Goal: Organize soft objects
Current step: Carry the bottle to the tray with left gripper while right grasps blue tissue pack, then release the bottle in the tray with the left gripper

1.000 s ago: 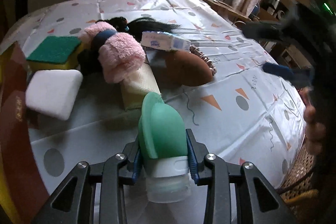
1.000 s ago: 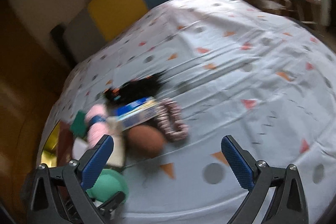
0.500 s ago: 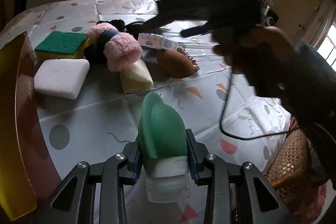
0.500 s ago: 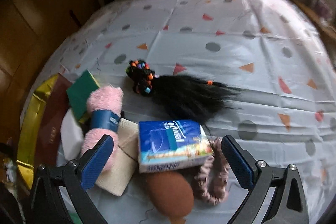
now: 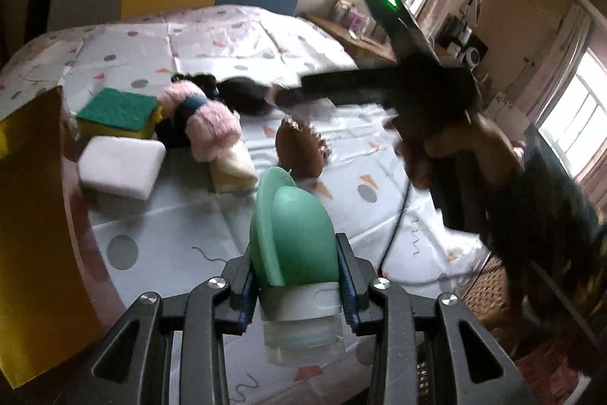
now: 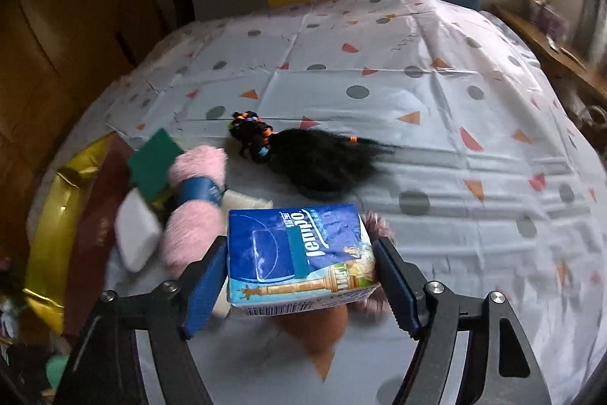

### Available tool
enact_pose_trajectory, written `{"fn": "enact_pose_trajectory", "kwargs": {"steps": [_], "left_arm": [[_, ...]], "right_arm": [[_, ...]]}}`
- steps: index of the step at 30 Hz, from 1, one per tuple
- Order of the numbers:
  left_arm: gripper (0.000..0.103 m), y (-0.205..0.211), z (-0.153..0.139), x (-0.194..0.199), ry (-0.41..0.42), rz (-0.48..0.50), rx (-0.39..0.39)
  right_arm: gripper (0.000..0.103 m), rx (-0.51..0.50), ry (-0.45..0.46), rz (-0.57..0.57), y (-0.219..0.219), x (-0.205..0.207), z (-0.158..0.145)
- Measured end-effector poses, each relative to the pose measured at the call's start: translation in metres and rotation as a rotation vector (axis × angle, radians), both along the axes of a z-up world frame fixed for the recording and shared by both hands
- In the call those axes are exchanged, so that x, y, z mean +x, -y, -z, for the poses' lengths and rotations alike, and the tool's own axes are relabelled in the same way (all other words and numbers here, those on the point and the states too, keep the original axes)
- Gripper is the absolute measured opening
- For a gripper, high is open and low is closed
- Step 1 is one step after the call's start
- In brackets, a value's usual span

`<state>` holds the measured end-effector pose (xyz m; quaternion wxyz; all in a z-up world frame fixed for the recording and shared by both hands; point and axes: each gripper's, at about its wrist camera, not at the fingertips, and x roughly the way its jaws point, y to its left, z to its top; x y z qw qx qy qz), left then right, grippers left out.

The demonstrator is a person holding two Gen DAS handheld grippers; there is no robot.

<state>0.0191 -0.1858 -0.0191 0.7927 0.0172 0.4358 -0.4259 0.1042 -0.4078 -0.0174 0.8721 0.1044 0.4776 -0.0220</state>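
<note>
The right gripper (image 6: 299,285) is closing around the tissue pack (image 6: 297,255) beside the pink towel (image 6: 195,204); squeeze gently. The left gripper (image 5: 296,291) clamps a green bottle (image 5: 294,245).

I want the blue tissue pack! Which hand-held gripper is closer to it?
Right. The right hand-held gripper has the tissue pack between its closing jaws. The left hand-held gripper is farther back, holding a green bottle.

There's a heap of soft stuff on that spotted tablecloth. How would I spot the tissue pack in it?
Start at the spotted white tablecloth and find the heap on its left side. The blue rectangular tissue pack lies on top at the heap's near edge, between the closing blue pads of the right gripper. Unlike the fluffy pink roll beside it, it is flat-sided, glossy and printed.
</note>
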Motion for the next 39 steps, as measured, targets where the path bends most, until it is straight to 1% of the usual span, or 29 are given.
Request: {"fn": "enact_pose_trajectory", "kwargs": {"steps": [2,4,5,8,9,11,12,15,17,19,21,23,26,27,29,31,32,34,36,39], "left_arm": [[0.035,-0.011,-0.009,0.000,0.013,-0.022,-0.017],[0.035,-0.026,-0.019,0.003,0.012,-0.056,-0.037],[0.035,-0.037,-0.024,0.008,0.001,-0.088,-0.051],[0.035,-0.069,-0.035,0.020,0.009,-0.189,-0.065],[0.035,-0.082,-0.039,0.027,0.003,-0.230,-0.067],[0.035,-0.111,-0.041,0.044,-0.010,-0.319,-0.069],[0.035,-0.128,-0.040,0.055,-0.007,-0.373,-0.055],[0.035,-0.171,-0.032,0.086,0.005,-0.496,-0.002],[0.035,-0.190,-0.023,0.110,0.018,-0.557,0.079],[0.035,-0.206,-0.013,0.135,0.031,-0.600,0.153],[0.036,-0.219,-0.005,0.155,0.039,-0.640,0.191],[0.036,-0.227,0.008,0.179,0.028,-0.665,0.254],[0.036,-0.239,0.024,0.205,0.010,-0.701,0.310],[0.036,-0.244,0.027,0.206,0.012,-0.713,0.319],[0.045,-0.246,0.026,0.211,0.031,-0.715,0.326],[0.066,-0.245,0.022,0.214,0.054,-0.723,0.344],[0.069,-0.247,0.018,0.213,0.061,-0.731,0.332],[0.071,-0.250,0.009,0.211,0.075,-0.745,0.318],[0.071,-0.252,-0.003,0.200,0.118,-0.772,0.319],[0.071,-0.251,-0.020,0.181,0.137,-0.792,0.299]], "right_arm": [[0.076,-0.033,0.032,0.015,-0.010,-0.020,-0.008],[0.076,-0.004,0.046,-0.022,-0.023,-0.033,-0.010],[0.076,0.005,0.041,-0.061,-0.035,-0.039,-0.007],[0.076,-0.065,0.003,-0.168,-0.071,-0.047,0.008],[0.076,-0.070,-0.016,-0.196,-0.079,-0.048,0.015],[0.075,-0.124,-0.055,-0.247,-0.096,-0.048,0.028],[0.075,-0.160,-0.075,-0.271,-0.103,-0.046,0.035],[0.075,-0.192,-0.120,-0.299,-0.107,-0.043,0.050],[0.075,-0.196,-0.133,-0.301,-0.106,-0.043,0.054],[0.075,-0.203,-0.139,-0.303,-0.106,-0.043,0.056],[0.075,-0.201,-0.138,-0.297,-0.105,-0.042,0.057],[0.075,-0.199,-0.138,-0.287,-0.102,-0.041,0.057],[0.075,-0.198,-0.138,-0.285,-0.106,-0.040,0.057],[0.075,-0.199,-0.137,-0.286,-0.105,-0.040,0.057],[0.075,-0.199,-0.135,-0.288,-0.105,-0.039,0.057],[0.075,-0.199,-0.133,-0.289,-0.105,-0.039,0.058],[0.075,-0.198,-0.133,-0.289,-0.104,-0.039,0.058],[0.075,-0.203,-0.129,-0.290,-0.104,-0.038,0.058],[0.075,-0.210,-0.127,-0.293,-0.105,-0.039,0.057],[0.075,-0.214,-0.126,-0.296,-0.106,-0.040,0.058]]}}
